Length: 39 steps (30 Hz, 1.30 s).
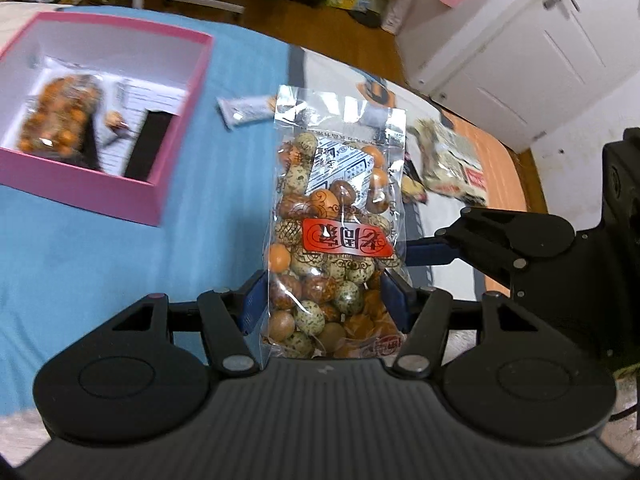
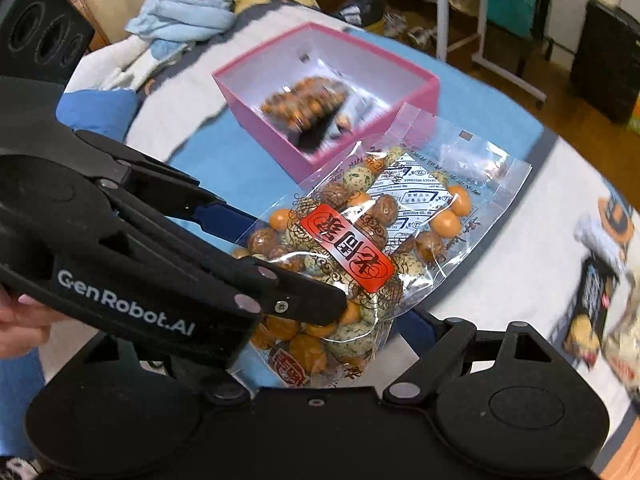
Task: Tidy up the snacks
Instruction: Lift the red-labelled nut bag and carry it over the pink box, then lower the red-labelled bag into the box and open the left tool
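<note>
Snack bag (image 1: 334, 216) of mixed coated nuts sits clamped low between the left gripper (image 1: 324, 308) fingers (image 1: 252, 306), closed on its bottom end, seal pointing to 12 o'clock. Right gripper (image 2: 320, 328) also appears closed on the same bag's lower part, though the left tool covers one side, so that grip is a judgement. Best move: keep one firm pinch, release the other cleanly, carry toward the pink box (image 1: 182, 120) at 10 o'clock and lay the bag flat beside the packet (image 1: 60, 116) already inside. More loose packets (image 1: 450, 160) lie at 2 o'clock on the bed (image 1: 100, 280).
</note>
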{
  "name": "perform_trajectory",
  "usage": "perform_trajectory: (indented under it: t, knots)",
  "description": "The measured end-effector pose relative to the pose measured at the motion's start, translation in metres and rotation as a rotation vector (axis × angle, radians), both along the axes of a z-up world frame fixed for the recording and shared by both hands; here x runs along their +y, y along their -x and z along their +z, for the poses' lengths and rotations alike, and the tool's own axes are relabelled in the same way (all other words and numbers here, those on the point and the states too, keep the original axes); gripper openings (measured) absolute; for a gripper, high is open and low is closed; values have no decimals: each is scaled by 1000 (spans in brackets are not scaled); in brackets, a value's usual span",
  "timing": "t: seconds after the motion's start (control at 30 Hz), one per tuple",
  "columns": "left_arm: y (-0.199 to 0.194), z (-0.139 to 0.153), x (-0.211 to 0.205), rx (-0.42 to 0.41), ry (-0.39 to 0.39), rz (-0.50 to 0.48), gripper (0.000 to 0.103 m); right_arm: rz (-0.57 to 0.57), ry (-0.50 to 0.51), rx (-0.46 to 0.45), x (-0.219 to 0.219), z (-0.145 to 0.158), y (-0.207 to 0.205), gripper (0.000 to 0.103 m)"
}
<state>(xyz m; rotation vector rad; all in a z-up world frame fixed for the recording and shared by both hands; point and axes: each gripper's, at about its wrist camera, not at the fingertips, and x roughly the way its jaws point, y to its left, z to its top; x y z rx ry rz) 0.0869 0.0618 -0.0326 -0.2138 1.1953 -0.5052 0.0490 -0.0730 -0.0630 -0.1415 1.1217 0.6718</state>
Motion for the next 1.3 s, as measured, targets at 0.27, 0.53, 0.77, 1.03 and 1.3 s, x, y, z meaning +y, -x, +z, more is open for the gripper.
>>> perform_trajectory:
  t: [0.27, 0.53, 0.77, 1.03, 1.3]
  knots:
    - [-25, 37, 56, -62, -29, 100, 58, 17, -76, -32, 48, 27, -31, 90]
    - [-61, 50, 98, -131, -30, 158, 59, 65, -34, -142, 94, 42, -68, 90]
    - [-121, 13, 123, -138, -37, 184, 59, 23, -95, -107, 113, 10, -126, 89]
    - [-174, -41, 157, -86, 31, 275, 58, 16, -93, -102, 139, -31, -174, 89]
    - [-190, -89, 145, -32, -50, 270, 59, -33, -97, 26, 140, -80, -192, 89]
